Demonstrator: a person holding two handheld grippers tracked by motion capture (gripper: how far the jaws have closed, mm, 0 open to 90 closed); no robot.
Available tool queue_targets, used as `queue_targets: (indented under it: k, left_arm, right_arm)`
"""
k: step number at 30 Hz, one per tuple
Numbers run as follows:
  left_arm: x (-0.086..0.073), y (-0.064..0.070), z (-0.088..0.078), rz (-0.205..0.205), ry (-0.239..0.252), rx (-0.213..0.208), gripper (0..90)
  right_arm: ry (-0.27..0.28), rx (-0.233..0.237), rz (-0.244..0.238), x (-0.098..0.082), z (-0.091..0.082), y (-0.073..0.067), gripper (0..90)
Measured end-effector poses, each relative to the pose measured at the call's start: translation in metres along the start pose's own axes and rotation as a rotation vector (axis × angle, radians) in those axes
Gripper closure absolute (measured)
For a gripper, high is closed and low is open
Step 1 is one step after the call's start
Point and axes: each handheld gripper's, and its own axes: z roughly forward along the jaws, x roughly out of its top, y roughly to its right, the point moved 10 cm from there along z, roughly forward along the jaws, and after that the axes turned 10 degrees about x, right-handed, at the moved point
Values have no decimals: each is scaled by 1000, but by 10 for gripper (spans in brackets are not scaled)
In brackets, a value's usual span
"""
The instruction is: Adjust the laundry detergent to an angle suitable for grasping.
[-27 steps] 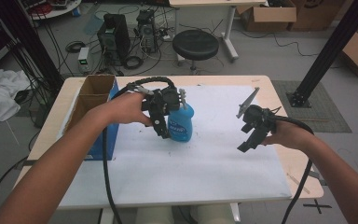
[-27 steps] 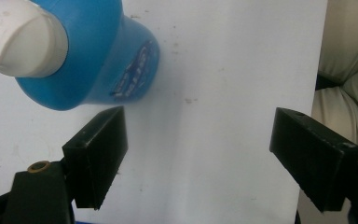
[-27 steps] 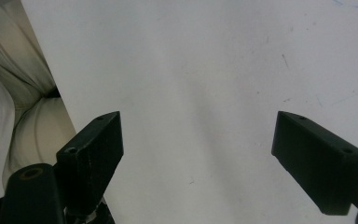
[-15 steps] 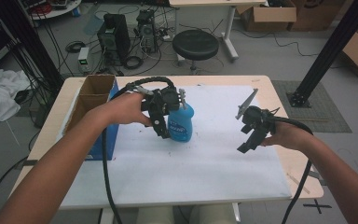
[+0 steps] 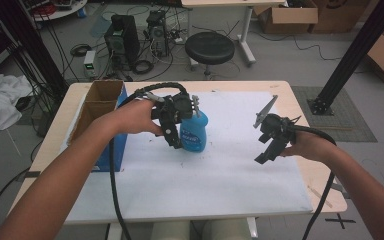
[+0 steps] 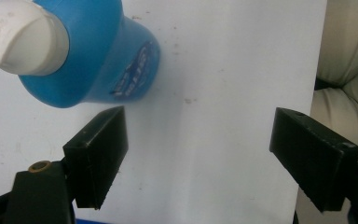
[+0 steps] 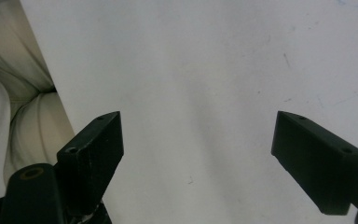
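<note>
Nothing has moved: left gripper [image 5: 172, 141] gapes beside blue bottle [image 5: 194, 132].

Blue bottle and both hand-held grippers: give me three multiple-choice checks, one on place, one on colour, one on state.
1. Where does the bottle stand?
A. on the white sheet, beside the left hand-held gripper
B. inside the box
C. on the stool

2. What colour is the bottle's cap?
A. red
B. white
C. black

3. How are the left hand-held gripper's jaws?
A. clamped on the bottle
B. shut with nothing in them
C. open, with the bottle outside the gap

Answers:
1. A, the high view shows it upright on the sheet next to that gripper.
2. B, the left gripper view shows a white cap on the blue body.
3. C, the left gripper view shows the jaws wide apart with only sheet between them. The right hand-held gripper is open too.
</note>
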Motion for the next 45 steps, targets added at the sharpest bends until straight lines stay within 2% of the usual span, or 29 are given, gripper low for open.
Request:
queue_targets:
  k: [1,2,3,12,13,14,15,17,23,30,34,35,37,39,41,45]
  left_arm:
    - [-1,0,0,-3,0,2,199]
    - [-1,0,0,-3,0,2,198]
    - [-2,0,-1,-4,1,2,199]
    - [-5,1,-1,-8,3,1,199]
    - [-6,1,-1,-7,4,0,199]
    - [-6,1,-1,-7,4,0,199]
    - [-6,1,-1,-7,5,-1,197]
    - [-5,1,-1,-5,7,1,195]
    - [-7,2,-1,-2,2,2,195]
    - [-10,2,-1,-11,3,6,196]
    - [-11,2,-2,-14,0,8,196]
    - [-11,2,-2,-15,1,7,197]
    - [-12,2,-3,-15,1,8,197]
    - [-12,2,-3,-20,0,8,197]
    - [-12,2,-3,-18,1,8,197]
    - [-12,2,-3,-18,-2,8,197]
  right_arm:
    - [24,-12,-14,3,0,2,164]
    - [24,-12,-14,3,0,2,164]
    - [51,-22,-8,5,0,3,166]
    - [141,-35,10,9,-6,3,179]
    - [172,-46,11,11,-8,4,174]
    - [172,-46,11,11,-8,4,174]
    - [211,-56,9,14,-10,5,164]
    - [225,-59,6,15,-11,5,158]
    - [347,-90,-9,26,-13,9,163]
    - [382,-83,-30,30,-7,9,160]
    - [426,-84,-42,33,-5,9,167]
    - [455,-99,-52,34,-5,10,167]
    - [470,-103,-55,35,-5,10,165]
    - [534,-107,-64,39,-5,11,153]
    - [549,-107,-65,39,-5,10,153]
    - [627,-111,-85,43,-3,9,154]
